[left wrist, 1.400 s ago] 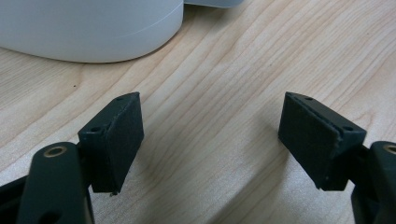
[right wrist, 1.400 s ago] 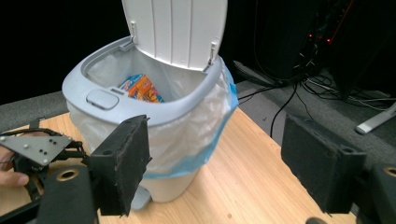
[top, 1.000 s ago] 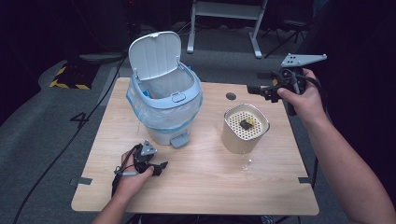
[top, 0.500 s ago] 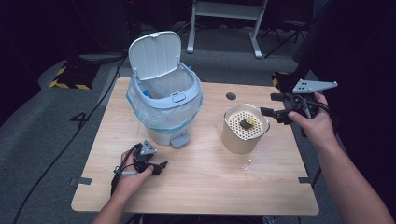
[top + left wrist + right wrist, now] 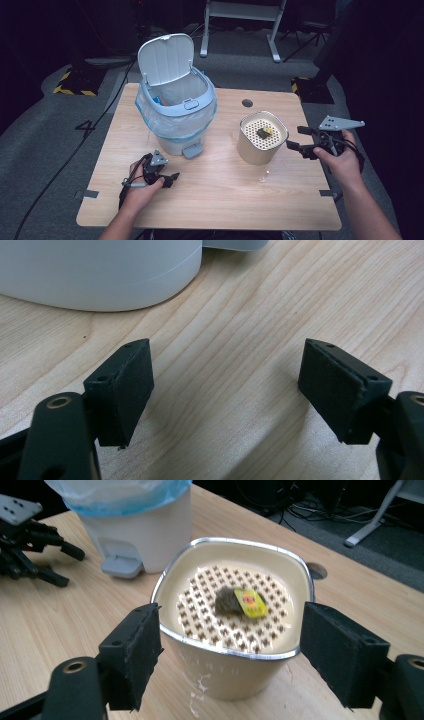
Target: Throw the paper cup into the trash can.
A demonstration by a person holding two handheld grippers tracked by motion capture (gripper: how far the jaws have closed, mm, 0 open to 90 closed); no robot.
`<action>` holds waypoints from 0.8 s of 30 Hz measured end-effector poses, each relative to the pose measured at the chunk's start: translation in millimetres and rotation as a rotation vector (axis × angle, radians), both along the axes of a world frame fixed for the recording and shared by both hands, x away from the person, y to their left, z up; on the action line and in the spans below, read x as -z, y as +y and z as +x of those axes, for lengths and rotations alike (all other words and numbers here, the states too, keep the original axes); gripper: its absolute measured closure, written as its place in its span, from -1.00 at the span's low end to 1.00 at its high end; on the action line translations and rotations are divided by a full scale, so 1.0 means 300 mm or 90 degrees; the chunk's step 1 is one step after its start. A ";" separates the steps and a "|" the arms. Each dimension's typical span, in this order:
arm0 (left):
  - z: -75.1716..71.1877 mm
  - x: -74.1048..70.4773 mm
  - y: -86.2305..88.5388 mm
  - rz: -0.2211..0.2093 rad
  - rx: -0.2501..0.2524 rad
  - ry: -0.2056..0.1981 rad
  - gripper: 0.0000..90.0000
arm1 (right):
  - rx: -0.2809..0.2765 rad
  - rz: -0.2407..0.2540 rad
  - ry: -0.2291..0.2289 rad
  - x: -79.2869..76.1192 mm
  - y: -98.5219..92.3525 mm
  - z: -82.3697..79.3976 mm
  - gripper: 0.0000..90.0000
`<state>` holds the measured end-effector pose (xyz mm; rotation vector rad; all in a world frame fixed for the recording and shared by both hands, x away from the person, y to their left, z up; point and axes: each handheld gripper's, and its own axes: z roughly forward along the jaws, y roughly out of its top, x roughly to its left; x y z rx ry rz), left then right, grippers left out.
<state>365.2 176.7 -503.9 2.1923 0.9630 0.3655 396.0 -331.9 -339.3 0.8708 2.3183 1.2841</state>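
So the light wooden surface (image 5: 215, 195) carries everything here. Biggest thing on it is the white pedal bin with a blue-tinted plastic liner (image 5: 176, 116) — lid flipped up and standing open, grey foot pedal (image 5: 192, 150) facing the person's side. It sits toward the far left of the surface.

To the right of the bin, well apart from it, stands the cream square-ish container with a metal rim and a perforated insert (image 5: 262, 137). Resting on that insert, roughly in the middle, is a dark used tea bag with a yellow tag (image 5: 240, 602). There's a small whitish spill (image 5: 267, 173) on the wood just in front of the container.

The right gripper (image 5: 302, 140) is held level just to the right of the container, pointing at it. In the right gripper view its jaws stand apart with the container's near rim between them — the pads aren't touching it, nothing is gripped.

The left gripper (image 5: 171, 180) rests low at the near left of the surface, just in front of the bin. Its jaws are wide apart over bare wood, holding nothing.
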 end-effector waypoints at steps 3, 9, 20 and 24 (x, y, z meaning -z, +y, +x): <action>0.000 0.000 0.000 0.000 0.000 0.000 -0.50 | 0.005 -0.001 0.009 0.042 -0.017 -0.016 -0.45; 0.001 0.000 0.014 0.001 0.007 0.000 -0.50 | 0.008 0.009 0.024 0.115 -0.035 -0.032 -0.46; -0.006 0.000 0.035 0.001 0.001 0.002 -0.50 | 0.000 -0.013 0.021 0.272 -0.023 -0.054 -0.54; -0.008 0.000 0.038 0.001 -0.003 0.003 -0.50 | -0.002 -0.025 0.029 0.325 -0.019 -0.063 -0.54</action>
